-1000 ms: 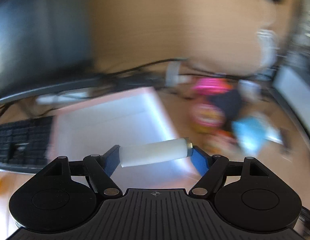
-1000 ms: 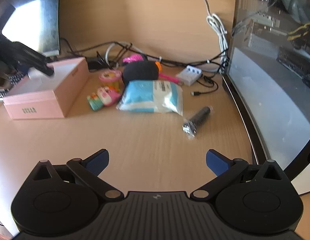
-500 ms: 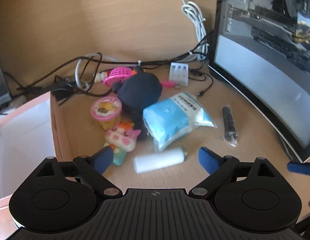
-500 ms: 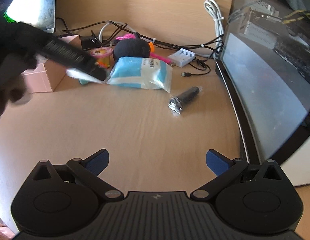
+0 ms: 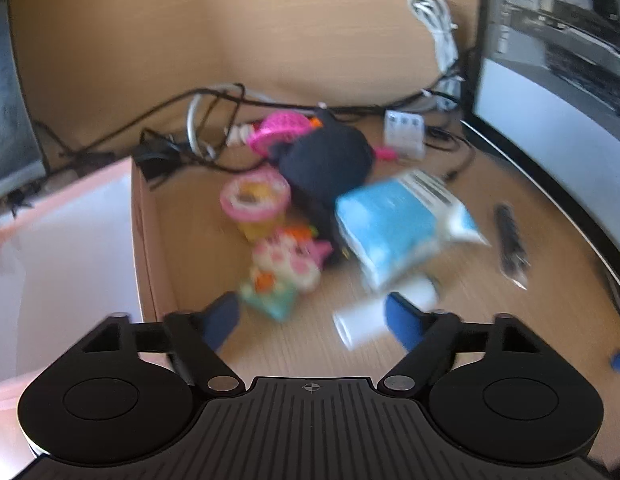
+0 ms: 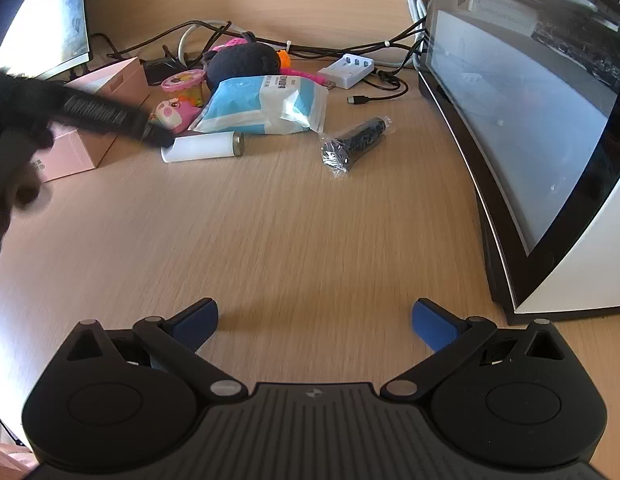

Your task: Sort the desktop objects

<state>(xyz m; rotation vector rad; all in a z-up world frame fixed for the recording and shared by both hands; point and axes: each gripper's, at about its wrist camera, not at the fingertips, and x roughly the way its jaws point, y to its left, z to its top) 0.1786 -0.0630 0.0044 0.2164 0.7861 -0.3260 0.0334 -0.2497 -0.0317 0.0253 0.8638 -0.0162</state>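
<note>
Left gripper (image 5: 311, 316) hangs low over the tabletop (image 6: 294, 232), fingers spread apart with nothing between them. The white tube (image 6: 202, 147) lies on its side on the wood, just in front of the blue-and-white pouch (image 6: 266, 106) and beside the right-hand blue finger in the blurred left wrist view. The pink box (image 6: 90, 120) stands open near the tabletop's left edge, with the cartoon toy (image 6: 174, 114) and pink-lidded cup (image 6: 184, 86) just beside it. The wrapped black cylinder (image 6: 353, 142) lies toward the monitor (image 6: 529, 120) along the right edge. Right gripper (image 6: 314, 322) holds over bare wood near the front edge, fingers wide apart, gripping nothing.
</note>
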